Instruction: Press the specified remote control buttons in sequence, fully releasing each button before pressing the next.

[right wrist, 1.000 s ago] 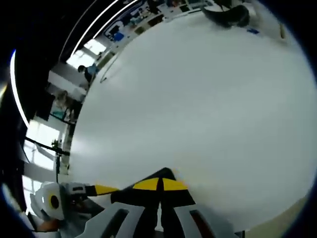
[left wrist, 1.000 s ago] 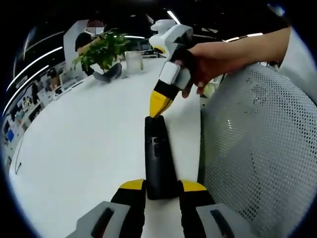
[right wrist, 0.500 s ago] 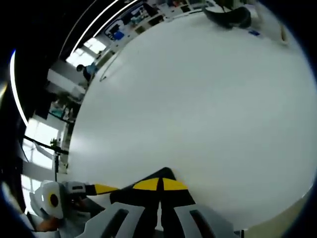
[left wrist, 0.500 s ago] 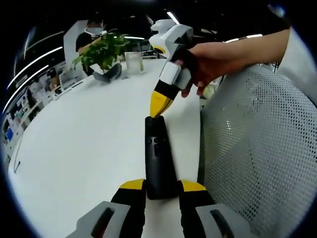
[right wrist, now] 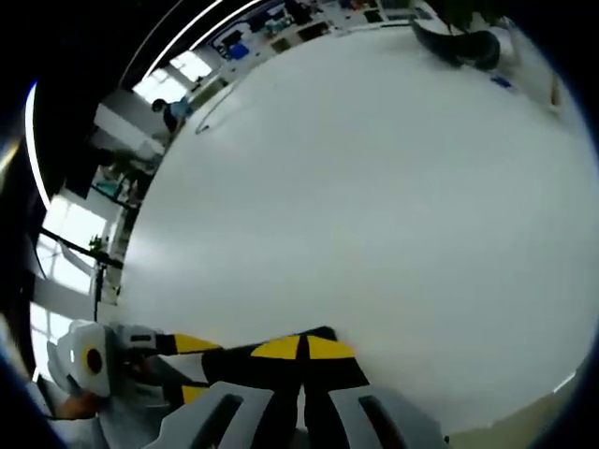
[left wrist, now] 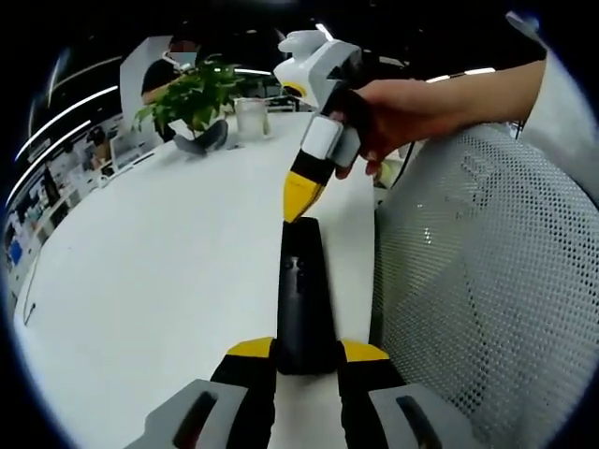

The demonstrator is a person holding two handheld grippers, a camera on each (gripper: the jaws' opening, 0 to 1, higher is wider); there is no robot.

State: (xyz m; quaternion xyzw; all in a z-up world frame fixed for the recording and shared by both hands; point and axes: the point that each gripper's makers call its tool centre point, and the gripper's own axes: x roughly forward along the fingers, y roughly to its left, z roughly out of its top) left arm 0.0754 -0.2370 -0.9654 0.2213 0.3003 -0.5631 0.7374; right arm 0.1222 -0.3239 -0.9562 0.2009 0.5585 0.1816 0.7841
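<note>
A long black remote control (left wrist: 301, 290) lies lengthwise over the white table (left wrist: 150, 271), its near end clamped between my left gripper's (left wrist: 306, 355) yellow-tipped jaws. My right gripper (left wrist: 298, 198), held by a hand, comes down from the upper right with its jaws shut and empty. Its yellow tip is at the remote's far end; contact there cannot be told. In the right gripper view the shut right gripper (right wrist: 302, 348) points down at the remote's black end (right wrist: 323, 334), and the left gripper (right wrist: 131, 360) sits at the lower left.
A grey mesh chair back (left wrist: 477, 281) stands close on the right of the remote. A potted plant (left wrist: 192, 94) and a clear cup (left wrist: 251, 117) stand at the table's far side. Broad bare tabletop (right wrist: 374, 187) stretches ahead of the right gripper.
Both views have shifted a little with the hands. The right gripper's tip stays at the remote's far end, and the left gripper keeps its hold on the remote.
</note>
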